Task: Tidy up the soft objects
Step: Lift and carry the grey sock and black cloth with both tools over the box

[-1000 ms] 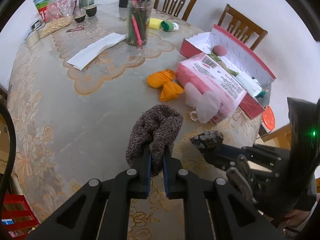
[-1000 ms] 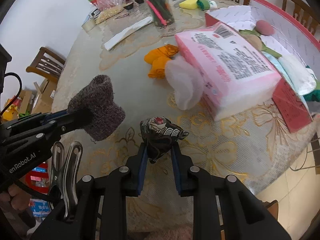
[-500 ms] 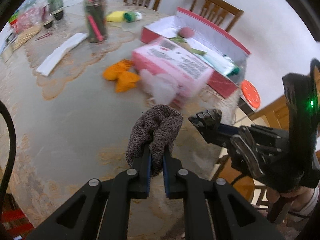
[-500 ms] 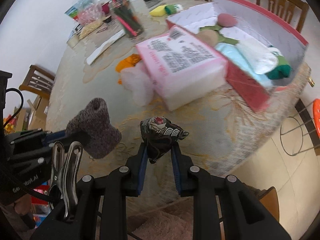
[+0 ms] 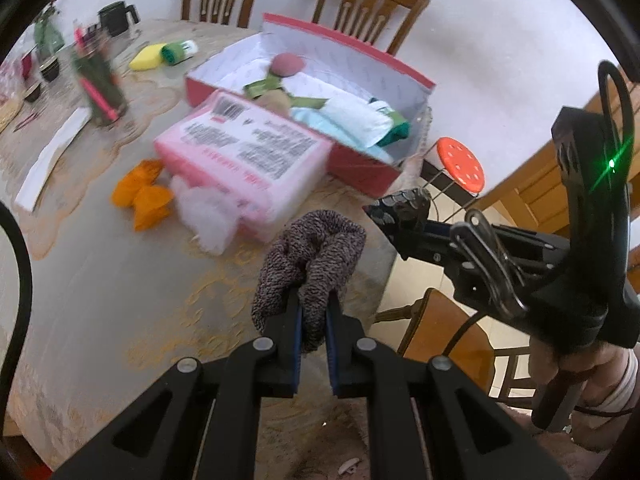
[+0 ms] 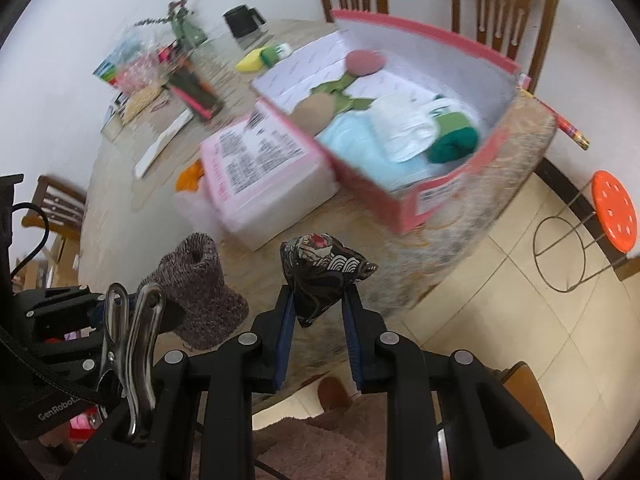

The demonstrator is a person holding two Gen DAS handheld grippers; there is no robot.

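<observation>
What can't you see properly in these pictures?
- Print on the pink tissue pack: motion blur in both views.
- What lies under the pale blue cloth in the red box: covered by it.
- The knitted sock's lower end: hidden between the left tongs.
- The patterned pouch's tip: partly hidden by the right tongs.

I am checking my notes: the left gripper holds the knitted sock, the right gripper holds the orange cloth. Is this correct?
Not quite. The left gripper does hold the knitted sock, but the right gripper holds a dark patterned pouch, as the right wrist view shows. The orange cloth lies on the table.
</observation>
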